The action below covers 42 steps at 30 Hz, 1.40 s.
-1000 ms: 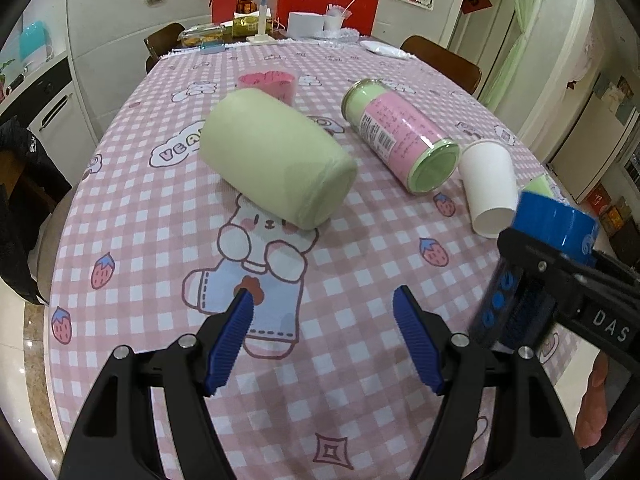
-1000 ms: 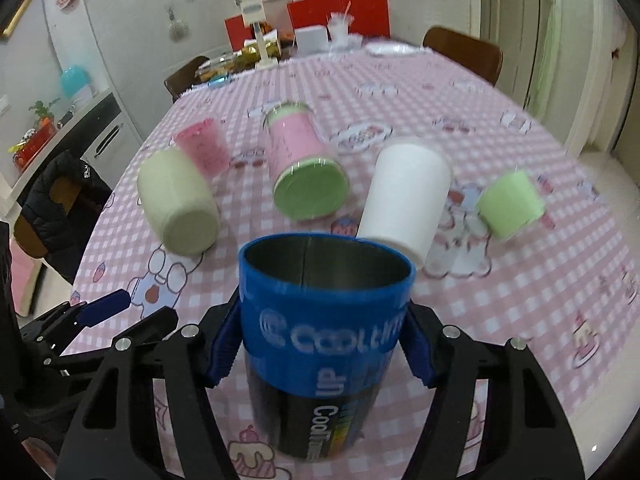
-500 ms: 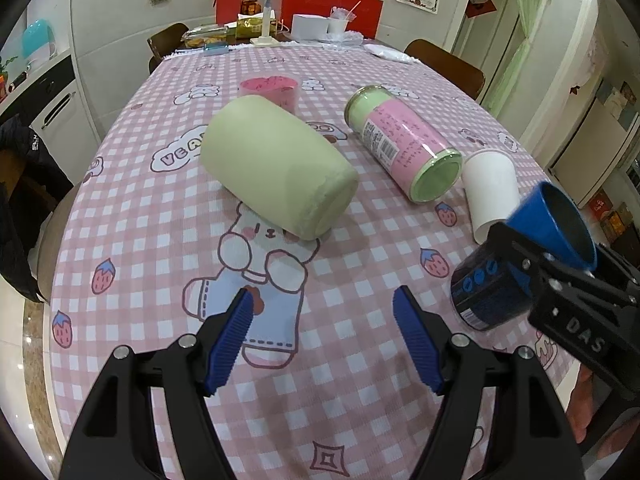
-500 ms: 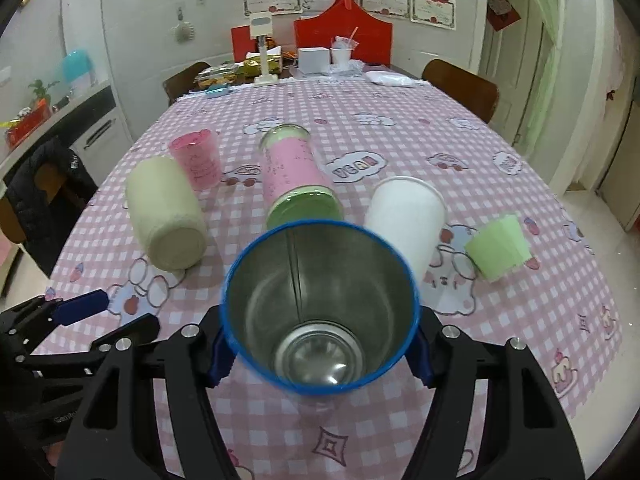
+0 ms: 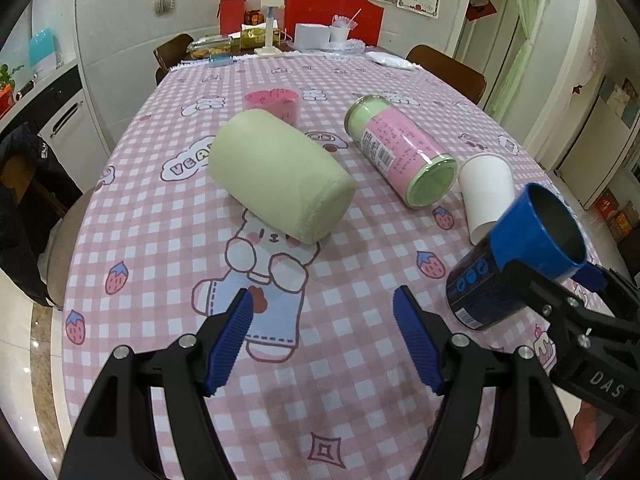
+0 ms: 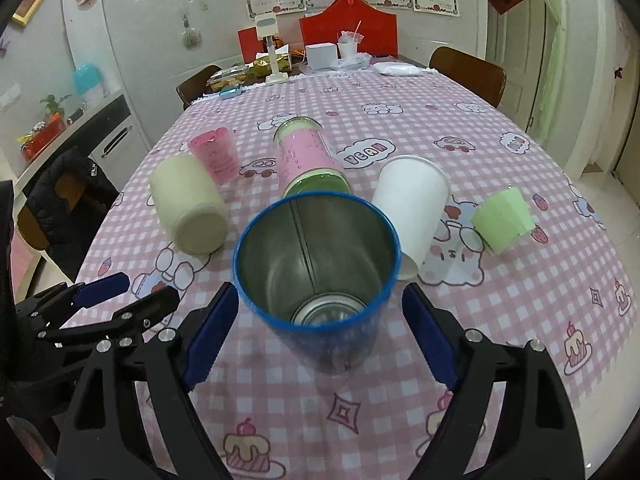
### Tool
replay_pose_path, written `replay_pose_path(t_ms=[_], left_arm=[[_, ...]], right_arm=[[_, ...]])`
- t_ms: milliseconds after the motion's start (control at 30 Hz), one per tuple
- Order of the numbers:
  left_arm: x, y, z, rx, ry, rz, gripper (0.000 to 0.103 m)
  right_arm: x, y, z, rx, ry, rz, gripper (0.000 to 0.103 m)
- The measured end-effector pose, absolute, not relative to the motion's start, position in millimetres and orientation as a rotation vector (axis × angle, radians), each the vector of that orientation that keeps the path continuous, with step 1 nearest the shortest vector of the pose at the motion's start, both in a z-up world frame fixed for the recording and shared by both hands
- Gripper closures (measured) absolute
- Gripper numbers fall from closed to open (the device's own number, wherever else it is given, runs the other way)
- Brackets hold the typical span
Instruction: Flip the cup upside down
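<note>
A blue-rimmed steel cup [image 6: 318, 264] with a dark printed body stands upright on the pink checked tablecloth [image 6: 500, 320], mouth up. My right gripper [image 6: 316, 320] is open, its blue pads [image 6: 208, 336] standing clear of the cup on both sides. In the left wrist view the cup [image 5: 516, 256] looks tilted at the right, with the right gripper's black frame beside it. My left gripper [image 5: 322, 340] is open and empty over the cloth, left of the cup.
Lying on the cloth are a pale green cylinder [image 5: 280, 176], a pink and green canister [image 5: 400, 156], a white paper cup [image 6: 412, 208] and a small green cup [image 6: 504, 220]. A pink cup [image 6: 214, 158] stands behind. Chairs and clutter sit at the far end.
The right gripper has opened and let go of the blue cup, which went from held at the rim to resting on the cloth. The left gripper has stayed put.
</note>
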<state>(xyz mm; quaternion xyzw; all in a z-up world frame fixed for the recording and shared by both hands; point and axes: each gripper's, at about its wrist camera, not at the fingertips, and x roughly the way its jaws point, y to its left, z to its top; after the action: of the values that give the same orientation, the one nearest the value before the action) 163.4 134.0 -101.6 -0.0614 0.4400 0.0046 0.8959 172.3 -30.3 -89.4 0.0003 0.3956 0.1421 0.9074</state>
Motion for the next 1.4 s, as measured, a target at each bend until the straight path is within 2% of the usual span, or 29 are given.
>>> replay_pose_path(t_ms=[333,800,1400], left_arm=[[124,113,-81,-0.089,0.856,0.018,0.031],[50,53,-39,-0.014,0.718,-0.036,0.031],[-24,18,10,0.022,0.521,-0.036,0.03]], right_arm=[[128,-54,-76,0.023,0.775,0.28,0.021],[42,-106,-40,0.041,0.621,0.232,0.009],[-22,-136,-6,0.064,0.459,0.23,0.008]])
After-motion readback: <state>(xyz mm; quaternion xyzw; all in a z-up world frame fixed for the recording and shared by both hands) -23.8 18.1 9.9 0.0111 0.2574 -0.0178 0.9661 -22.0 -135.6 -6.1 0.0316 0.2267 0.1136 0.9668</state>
